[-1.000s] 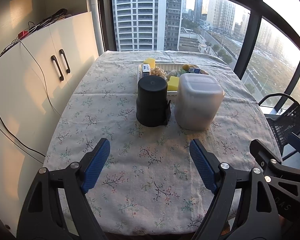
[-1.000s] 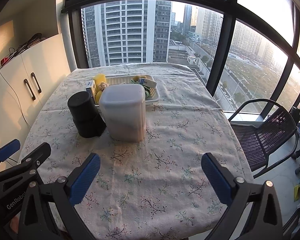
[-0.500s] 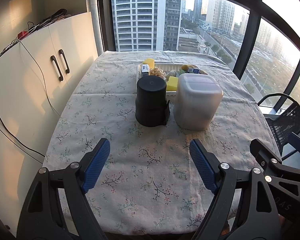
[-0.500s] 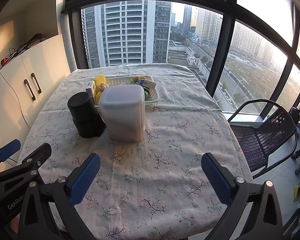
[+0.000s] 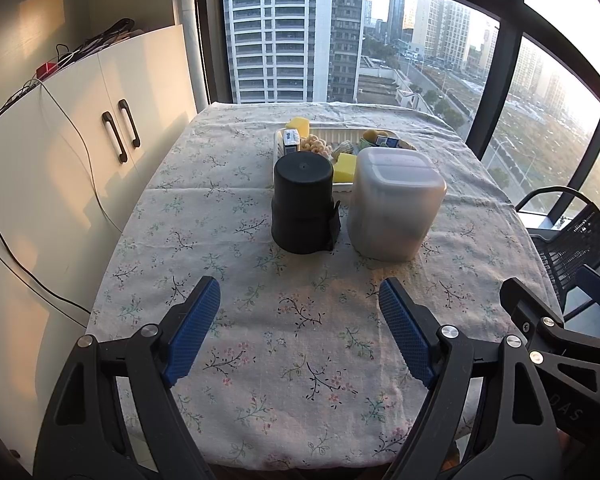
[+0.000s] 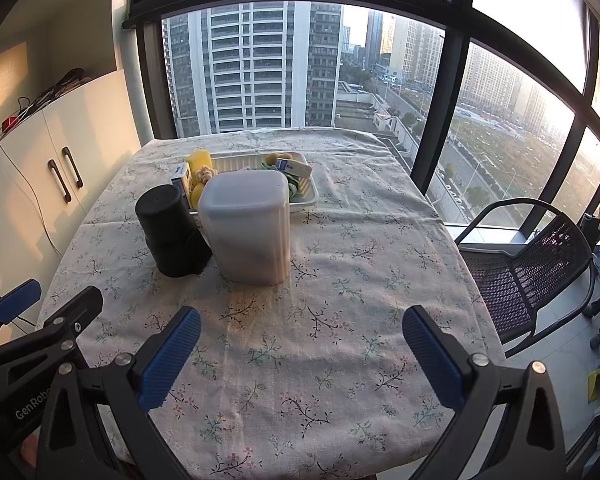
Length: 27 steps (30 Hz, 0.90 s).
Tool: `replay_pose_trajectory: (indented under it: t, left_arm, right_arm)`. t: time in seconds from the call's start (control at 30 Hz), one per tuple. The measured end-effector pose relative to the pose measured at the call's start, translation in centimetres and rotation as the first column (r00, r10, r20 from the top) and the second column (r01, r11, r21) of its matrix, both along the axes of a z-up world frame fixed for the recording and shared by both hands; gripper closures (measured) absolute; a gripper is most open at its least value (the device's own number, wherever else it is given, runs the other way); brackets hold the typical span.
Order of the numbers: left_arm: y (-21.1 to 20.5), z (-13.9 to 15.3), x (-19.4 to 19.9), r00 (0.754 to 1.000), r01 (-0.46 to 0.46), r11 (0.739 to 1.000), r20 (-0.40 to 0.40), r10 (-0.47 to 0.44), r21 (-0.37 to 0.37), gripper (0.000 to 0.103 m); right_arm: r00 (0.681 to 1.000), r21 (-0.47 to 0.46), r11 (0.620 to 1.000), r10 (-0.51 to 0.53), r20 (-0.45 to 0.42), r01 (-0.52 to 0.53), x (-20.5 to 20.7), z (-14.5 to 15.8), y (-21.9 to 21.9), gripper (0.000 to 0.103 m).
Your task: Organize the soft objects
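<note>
Nothing has moved since the earlier frames: both tools, left (image 5: 300,332) and right (image 6: 302,354), hover open and empty over the desk (image 5: 300,344). Sponges (image 5: 345,167) and other soft items sit in a white tray (image 6: 306,196) behind a black canister (image 5: 303,204) and frosted tub (image 5: 394,208). "GenRobo" is readable on the left tool, seen from the right wrist; "DAS" on the right, seen from the left.

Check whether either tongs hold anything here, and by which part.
Nothing is held: left tongs and right tongs both stand open over the tablecloth.

Matt black canister (image 5: 303,204), frosted plastic tub (image 5: 396,204), floral cloth tablecloth (image 5: 300,340).
</note>
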State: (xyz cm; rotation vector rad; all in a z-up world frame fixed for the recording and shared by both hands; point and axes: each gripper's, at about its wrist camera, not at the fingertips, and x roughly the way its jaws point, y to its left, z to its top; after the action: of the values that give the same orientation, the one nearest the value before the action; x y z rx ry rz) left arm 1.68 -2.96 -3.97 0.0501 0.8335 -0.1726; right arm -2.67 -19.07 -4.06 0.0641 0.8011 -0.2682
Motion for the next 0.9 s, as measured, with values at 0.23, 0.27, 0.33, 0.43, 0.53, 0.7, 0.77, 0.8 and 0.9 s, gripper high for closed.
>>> replay_pose_trajectory:
  t: [0.23, 0.27, 0.33, 0.43, 0.53, 0.7, 0.77, 0.8, 0.9]
  left_arm:
    - [0.04, 0.02, -0.01, 1.000, 0.000, 1.000, 0.001, 0.000, 0.004, 0.022]
    - [0.04, 0.01, 0.00, 1.000, -0.001, 1.000, 0.000, 0.001, 0.005, 0.022]
    - [0.03, 0.00, -0.01, 1.000, 0.000, 1.000, 0.000, 0.000, 0.002, 0.022]
    - [0.05, 0.02, -0.03, 1.000, -0.001, 1.000, 0.000, 0.001, 0.005, 0.022]
    - [0.06, 0.01, -0.03, 1.000, 0.000, 1.000, 0.001, 0.000, 0.005, 0.022]
    - [0.04, 0.09, -0.06, 1.000, -0.001, 1.000, 0.002, 0.001, 0.004, 0.022]
    - [-0.02, 0.05, -0.06, 1.000, -0.002, 1.000, 0.003, 0.002, 0.004, 0.022]
    - [0.02, 0.07, -0.07, 1.000, -0.001, 1.000, 0.003, 0.001, 0.004, 0.022]
    - [-0.01, 0.09, -0.06, 1.000, -0.001, 1.000, 0.002, 0.001, 0.005, 0.022]
  right_arm:
    - [1.000, 0.005, 1.000, -0.001, 0.000, 0.001, -0.02, 0.01, -0.01, 0.000]
    - [1.000, 0.005, 1.000, -0.002, 0.000, 0.002, -0.08, 0.06, 0.01, 0.000]
    - [1.000, 0.001, 1.000, -0.005, 0.000, 0.005, -0.14, 0.07, 0.02, 0.000]
    - [1.000, 0.002, 1.000, -0.003, -0.001, 0.003, -0.14, 0.07, 0.00, 0.000]
    - [1.000, 0.003, 1.000, -0.002, 0.000, 0.002, -0.18, 0.06, -0.05, 0.000]
    - [1.000, 0.002, 1.000, -0.005, -0.003, 0.005, -0.19, 0.04, -0.12, 0.000]
    - [1.000, 0.001, 1.000, -0.005, -0.002, 0.005, -0.16, 0.07, -0.15, 0.000]
    - [1.000, 0.001, 1.000, -0.006, -0.003, 0.006, -0.18, 0.06, -0.21, 0.000]
    - [1.000, 0.002, 1.000, -0.005, -0.002, 0.005, -0.18, 0.06, -0.18, 0.000]
